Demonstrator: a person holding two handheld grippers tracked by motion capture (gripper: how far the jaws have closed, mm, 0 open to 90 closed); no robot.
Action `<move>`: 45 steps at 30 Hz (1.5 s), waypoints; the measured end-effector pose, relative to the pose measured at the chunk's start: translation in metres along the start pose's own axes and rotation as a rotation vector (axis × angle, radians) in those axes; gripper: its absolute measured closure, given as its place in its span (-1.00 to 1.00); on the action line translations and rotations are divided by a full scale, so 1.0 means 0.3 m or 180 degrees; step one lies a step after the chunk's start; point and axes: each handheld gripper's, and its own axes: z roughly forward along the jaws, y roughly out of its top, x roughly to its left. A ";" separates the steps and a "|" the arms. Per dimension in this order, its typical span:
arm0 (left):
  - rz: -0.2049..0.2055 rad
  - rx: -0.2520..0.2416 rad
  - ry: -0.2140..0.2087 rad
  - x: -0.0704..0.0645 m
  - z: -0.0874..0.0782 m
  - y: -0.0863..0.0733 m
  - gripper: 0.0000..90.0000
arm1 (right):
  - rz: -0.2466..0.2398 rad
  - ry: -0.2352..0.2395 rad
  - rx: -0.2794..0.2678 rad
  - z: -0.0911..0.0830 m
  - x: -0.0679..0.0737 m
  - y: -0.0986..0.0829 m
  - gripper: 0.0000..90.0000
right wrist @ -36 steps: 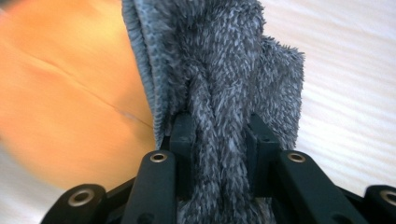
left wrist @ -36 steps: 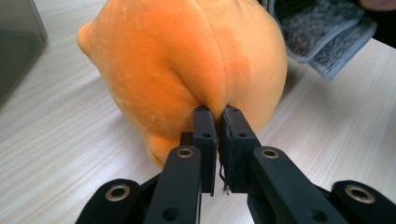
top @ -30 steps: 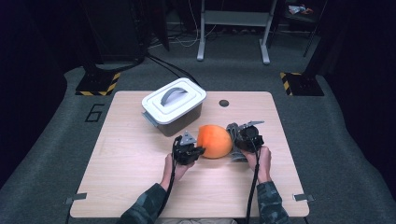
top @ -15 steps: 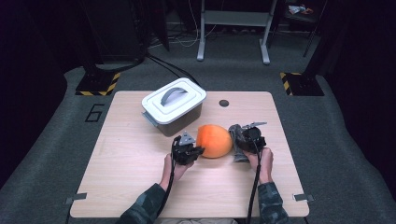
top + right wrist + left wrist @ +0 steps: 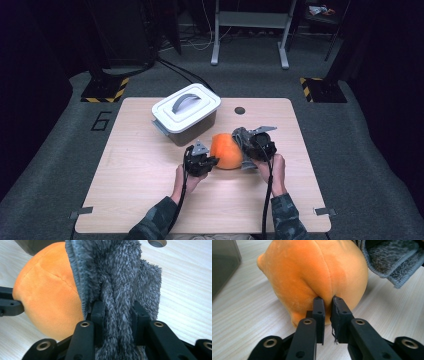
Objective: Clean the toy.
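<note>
My left gripper [image 5: 327, 301] pinches the soft round orange plush ball [image 5: 312, 272] (a small fold of it); my right gripper [image 5: 117, 310] squeezes the fuzzy grey cloth [image 5: 117, 270] beside it.

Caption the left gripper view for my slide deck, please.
Left gripper pinching a fold of the orange plush toy, grey cloth beside it.

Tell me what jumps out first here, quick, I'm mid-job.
The orange plush toy at the table's middle, pinched by the left gripper with jaws nearly shut on a fold of its fabric. Right beside it, the right gripper clamps a grey fuzzy cloth against the toy. Behind sits a lidded white box.
</note>
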 end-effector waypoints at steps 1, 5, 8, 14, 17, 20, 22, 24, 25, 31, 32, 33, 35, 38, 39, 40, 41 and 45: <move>-0.0006 -0.0017 -0.0006 0.001 -0.001 0.000 0.73 | 0.0014 0.0006 0.0006 0.003 -0.004 -0.001 0.53; 0.0003 0.0012 0.0059 -0.005 -0.003 -0.001 0.39 | 0.0031 0.0009 0.0019 0.008 -0.014 0.001 0.53; 0.0098 0.0020 0.0176 -0.020 -0.001 -0.004 0.23 | 0.0044 0.0001 0.0014 0.012 -0.015 0.003 0.53; 0.0204 0.0044 0.0350 -0.027 0.001 -0.003 0.08 | 0.0037 -0.0032 0.0024 0.018 -0.022 0.007 0.53; 0.0297 0.0101 0.0429 -0.031 0.020 -0.004 0.09 | 0.0072 -0.0036 0.0021 0.022 -0.023 0.007 0.53; 0.0307 0.0136 0.0456 -0.030 0.039 -0.006 0.23 | 0.0061 -0.0008 0.0030 0.025 -0.025 0.007 0.53; 0.0341 0.0150 0.0481 -0.034 0.048 -0.007 0.38 | 0.0038 -0.0017 0.0024 0.026 -0.023 0.008 0.53; 0.0372 0.0166 0.0475 -0.036 0.046 -0.005 0.52 | 0.0037 -0.0021 0.0021 0.025 -0.022 0.009 0.53; 0.0380 0.0152 0.0474 -0.036 0.045 -0.004 0.60 | 0.0032 -0.0033 0.0018 0.023 -0.022 0.009 0.53; 0.0347 0.0092 0.0394 -0.031 0.029 0.003 0.78 | 0.0055 -0.0046 -0.0058 -0.001 -0.025 0.010 0.54; 0.0354 0.0101 0.0329 -0.030 0.018 0.012 0.82 | 0.0076 -0.0041 -0.0074 -0.017 -0.023 0.013 0.54; 0.0361 0.0080 0.0319 -0.033 0.015 0.016 0.83 | 0.0053 -0.0047 -0.0105 -0.023 -0.022 0.016 0.54; 0.0375 0.0056 0.0283 -0.041 0.006 0.027 0.86 | 0.0028 -0.0009 -0.0124 -0.041 -0.016 0.023 0.54; 0.0407 0.0014 0.0264 -0.052 -0.005 0.041 0.90 | -0.0018 0.0033 -0.0215 -0.067 -0.005 0.038 0.54; 0.0431 0.0012 0.0257 -0.055 -0.009 0.045 0.91 | -0.0032 0.0056 -0.0234 -0.076 0.000 0.045 0.54; 0.0451 0.0009 0.0255 -0.059 -0.015 0.048 0.94 | -0.0025 0.0079 -0.0254 -0.083 0.007 0.051 0.54; 0.0452 -0.0010 0.0266 -0.063 -0.017 0.051 0.97 | -0.0051 0.0094 -0.0256 -0.088 0.014 0.057 0.54; 0.0454 0.0047 0.0247 -0.058 -0.009 0.056 0.98 | -0.0121 0.0157 -0.0204 -0.074 0.042 0.078 0.54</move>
